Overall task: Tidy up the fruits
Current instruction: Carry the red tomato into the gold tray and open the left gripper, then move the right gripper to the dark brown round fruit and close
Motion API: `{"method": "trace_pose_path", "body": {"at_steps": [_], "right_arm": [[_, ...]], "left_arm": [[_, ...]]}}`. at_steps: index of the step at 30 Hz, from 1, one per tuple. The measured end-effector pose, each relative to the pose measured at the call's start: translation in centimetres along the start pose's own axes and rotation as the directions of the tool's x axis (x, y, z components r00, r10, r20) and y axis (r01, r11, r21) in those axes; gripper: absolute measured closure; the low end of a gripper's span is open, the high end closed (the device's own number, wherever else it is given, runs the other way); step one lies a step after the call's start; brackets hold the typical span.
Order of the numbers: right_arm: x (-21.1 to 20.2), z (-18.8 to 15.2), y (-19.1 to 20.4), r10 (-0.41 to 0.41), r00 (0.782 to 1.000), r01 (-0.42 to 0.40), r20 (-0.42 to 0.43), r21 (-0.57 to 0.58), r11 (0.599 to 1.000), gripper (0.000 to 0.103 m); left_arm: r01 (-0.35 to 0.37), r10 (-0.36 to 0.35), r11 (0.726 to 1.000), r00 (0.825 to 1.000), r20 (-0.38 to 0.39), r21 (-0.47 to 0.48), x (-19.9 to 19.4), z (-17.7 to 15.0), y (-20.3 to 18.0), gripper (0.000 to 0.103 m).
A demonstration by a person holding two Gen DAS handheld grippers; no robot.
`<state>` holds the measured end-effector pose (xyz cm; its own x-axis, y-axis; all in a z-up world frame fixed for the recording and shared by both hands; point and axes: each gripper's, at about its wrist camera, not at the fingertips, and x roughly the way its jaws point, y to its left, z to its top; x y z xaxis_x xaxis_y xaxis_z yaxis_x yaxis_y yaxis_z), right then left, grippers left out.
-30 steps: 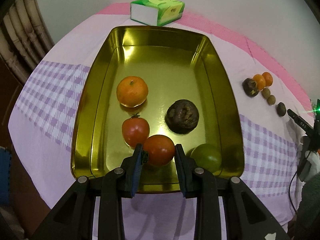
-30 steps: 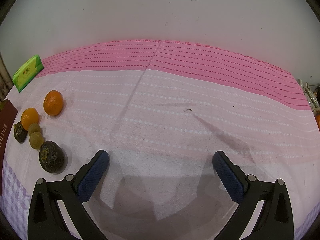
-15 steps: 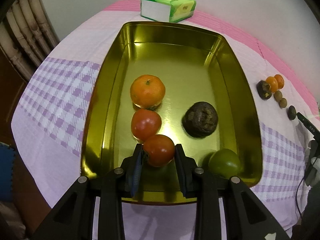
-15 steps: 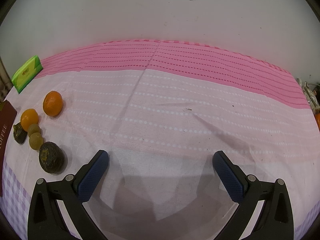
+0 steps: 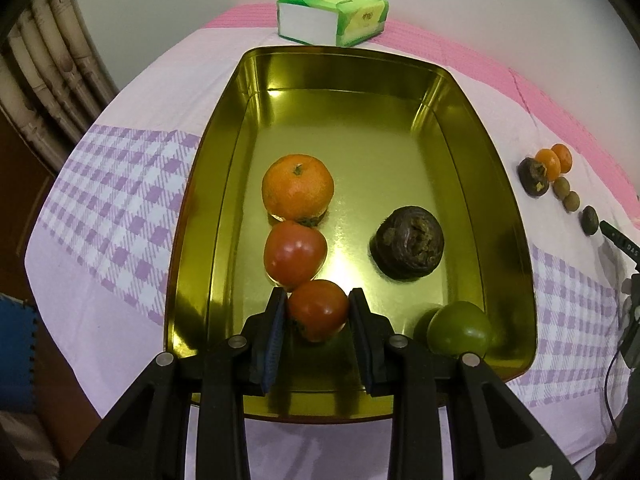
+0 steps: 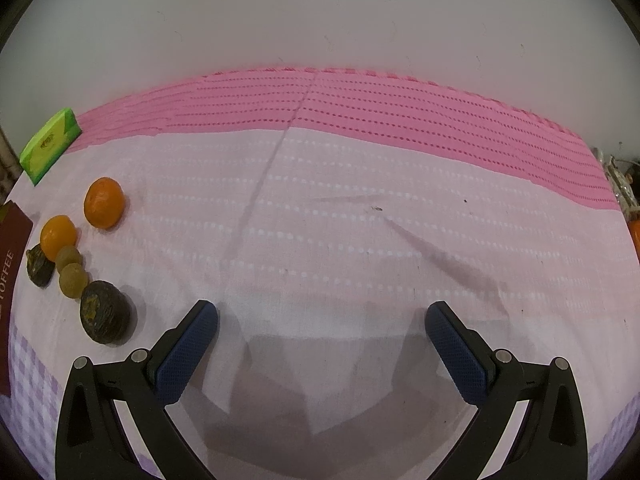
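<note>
My left gripper (image 5: 318, 312) is shut on a red tomato (image 5: 320, 314), held low inside the gold tray (image 5: 500, 184), touching a second tomato (image 5: 294, 258). An orange (image 5: 298, 192) sits just beyond that. A dark wrinkled fruit (image 5: 408, 242) and a green fruit (image 5: 460, 328) lie to the right in the tray. My right gripper (image 6: 322, 320) is open and empty over the cloth. Left of it lie two small oranges (image 6: 103, 202), two small olive fruits (image 6: 72, 278) and two dark fruits (image 6: 105, 312).
A green tissue pack (image 5: 332, 22) lies behind the tray, near the wall; it also shows in the right wrist view (image 6: 50, 144). A maroon toffee box (image 6: 10, 280) is at the far left. Bamboo poles (image 5: 52, 68) stand left of the table.
My left gripper has carried the tomato forward and left, deeper into the tray, until it touches the other tomato. The right gripper has barely moved.
</note>
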<state>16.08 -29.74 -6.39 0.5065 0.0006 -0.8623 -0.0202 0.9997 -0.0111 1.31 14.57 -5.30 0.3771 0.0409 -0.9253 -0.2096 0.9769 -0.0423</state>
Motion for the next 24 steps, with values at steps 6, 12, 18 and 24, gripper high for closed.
{"method": "trace_pose_path", "body": {"at_steps": [6,12,18,24], "right_arm": [[-0.4,-0.1,0.3,-0.003,1.000,0.003,-0.001,0.029,1.000,0.001],[-3.6,-0.6,2.2,0.041,0.997,-0.040,0.060,-0.011,0.999,0.001],[-6.0,-0.8,6.2,0.102,0.991,-0.093,0.090,-0.104,0.990,0.002],[-5.3,-1.2,9.7,0.131,0.990,-0.120,0.052,-0.176,0.977,0.015]], "left_arm": [[0.001,-0.001,1.000,1.000,0.032,0.007,-1.3,0.1,0.0,0.064],[-0.008,0.005,0.999,0.997,0.079,0.037,-2.8,0.3,-0.6,0.050],[-0.019,0.011,0.998,0.993,0.121,0.065,-4.1,0.4,-1.4,0.037],[-0.018,0.010,0.998,0.990,0.142,0.054,-5.1,0.6,-0.8,0.028]]}}
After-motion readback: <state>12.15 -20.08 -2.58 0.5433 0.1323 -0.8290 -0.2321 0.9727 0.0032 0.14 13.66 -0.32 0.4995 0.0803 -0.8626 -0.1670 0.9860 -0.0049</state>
